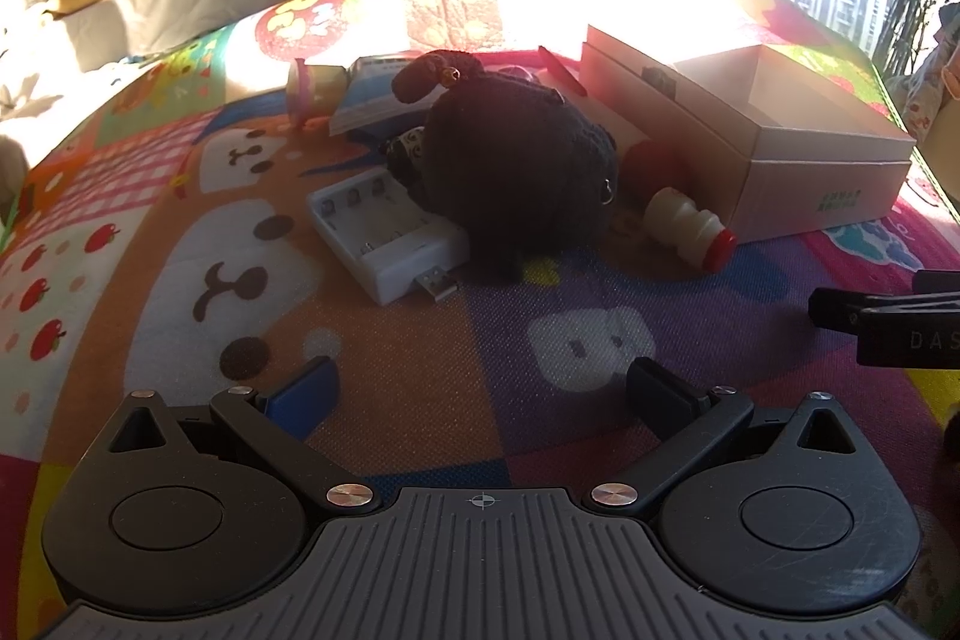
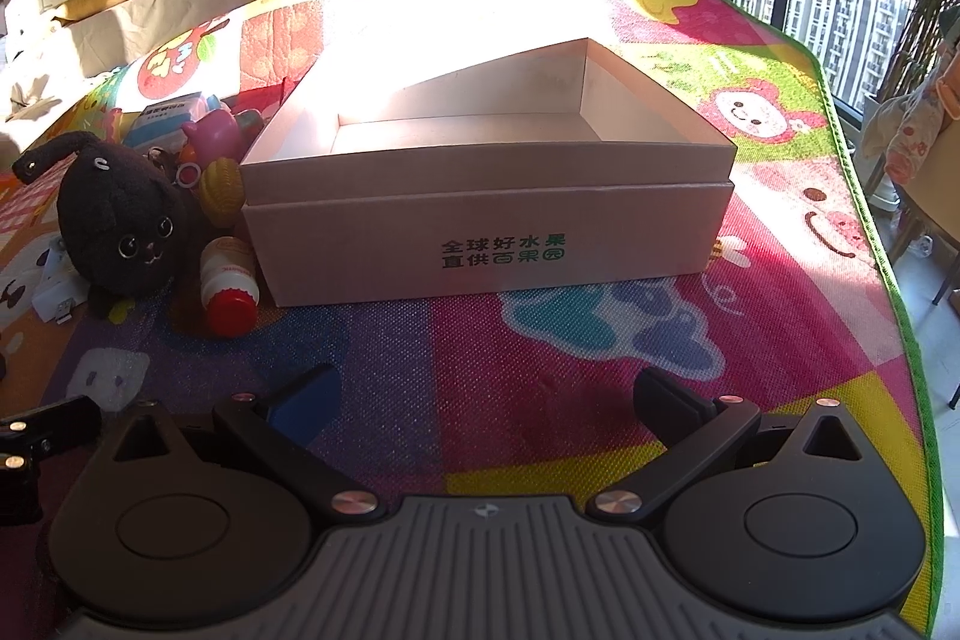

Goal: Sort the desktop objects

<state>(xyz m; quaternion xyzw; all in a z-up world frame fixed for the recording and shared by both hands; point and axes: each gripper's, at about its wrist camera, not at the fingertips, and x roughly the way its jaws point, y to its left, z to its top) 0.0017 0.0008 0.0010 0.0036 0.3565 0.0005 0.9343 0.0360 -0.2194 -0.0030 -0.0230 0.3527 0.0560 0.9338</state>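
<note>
Open cardboard box (image 2: 489,226) holds nothing; black plush cat (image 2: 129,232) beside it.

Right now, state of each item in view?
Cardboard box: open, nothing visible inside.
Black plush cat: lying on the mat, beside the box.
Battery charger: slots empty, USB plug folded out.
Red-capped bottle: on its side, cap on.
Left hand-held gripper: open, holding nothing.
Right hand-held gripper: open, holding nothing.
</note>
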